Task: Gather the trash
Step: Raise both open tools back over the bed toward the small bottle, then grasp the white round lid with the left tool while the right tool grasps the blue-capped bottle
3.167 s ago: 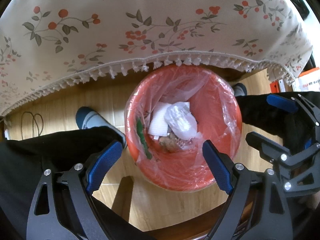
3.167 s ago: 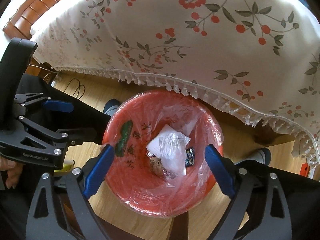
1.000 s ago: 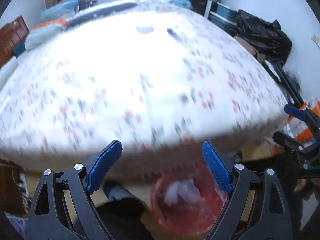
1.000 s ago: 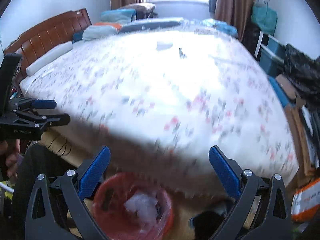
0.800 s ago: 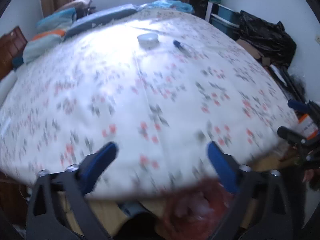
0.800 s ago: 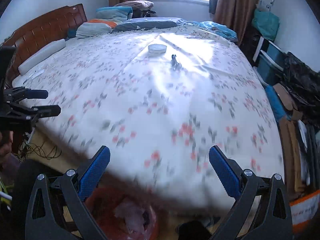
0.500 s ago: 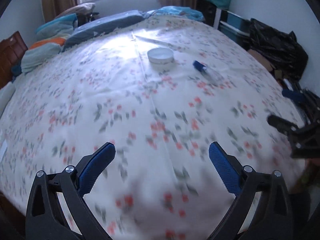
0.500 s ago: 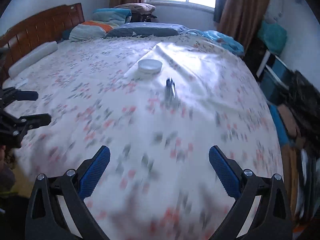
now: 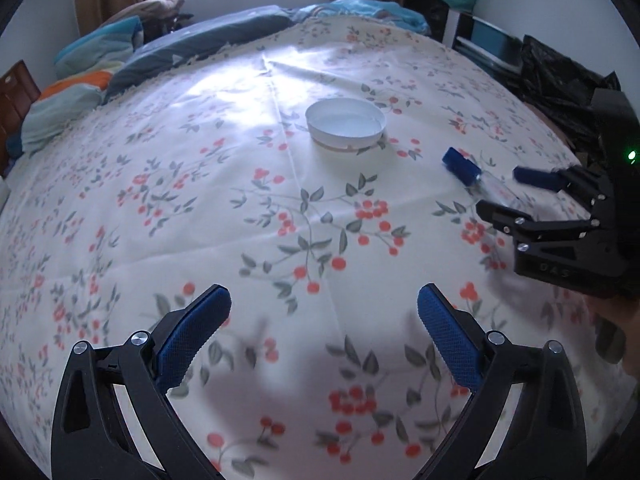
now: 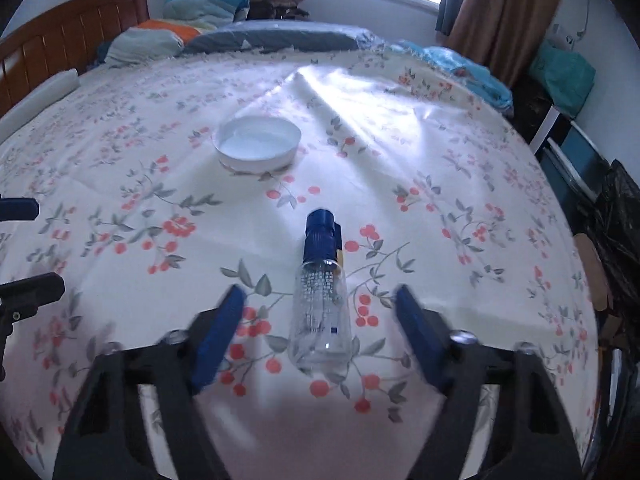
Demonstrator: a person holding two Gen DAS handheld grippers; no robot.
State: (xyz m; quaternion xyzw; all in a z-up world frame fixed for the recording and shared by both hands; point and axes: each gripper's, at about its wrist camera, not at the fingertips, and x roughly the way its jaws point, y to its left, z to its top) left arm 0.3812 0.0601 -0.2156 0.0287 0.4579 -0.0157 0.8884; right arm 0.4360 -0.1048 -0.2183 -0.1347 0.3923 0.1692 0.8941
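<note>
Left wrist view
- Left gripper (image 9: pixel 322 334): jaws spread wide with nothing between them, only the flowered bedspread (image 9: pixel 200 208) beneath; it hangs free, likely kept ready for a second piece.
- White lid (image 9: pixel 345 125): well ahead of the fingertips, slightly to the right, lying rim-up on the cloth; nothing touches it.
- Bottle (image 9: pixel 476 176): ahead and far to the right, lying on its side, blue cap toward the lid; its clear body is partly hidden by the other tool.
- Right gripper (image 9: pixel 508 196): at the right edge, fingers reaching around the bottle.

Right wrist view
- Right gripper (image 10: pixel 318 320): jaws closing, blurred by the motion; the bottle lies between them but the pads do not yet press on it.
- Bottle (image 10: pixel 320 312): directly between the fingers, along their line, cap (image 10: pixel 320 236) pointing away; that lets the pads meet its round sides squarely.
- White lid (image 10: pixel 258 144): farther ahead, to the left.
- Left gripper (image 10: pixel 20 248): two fingertips show at the left edge, apart.
- Judgement: this bottle looks like the trash being picked first; smooth plastic may roll or slip.
</note>
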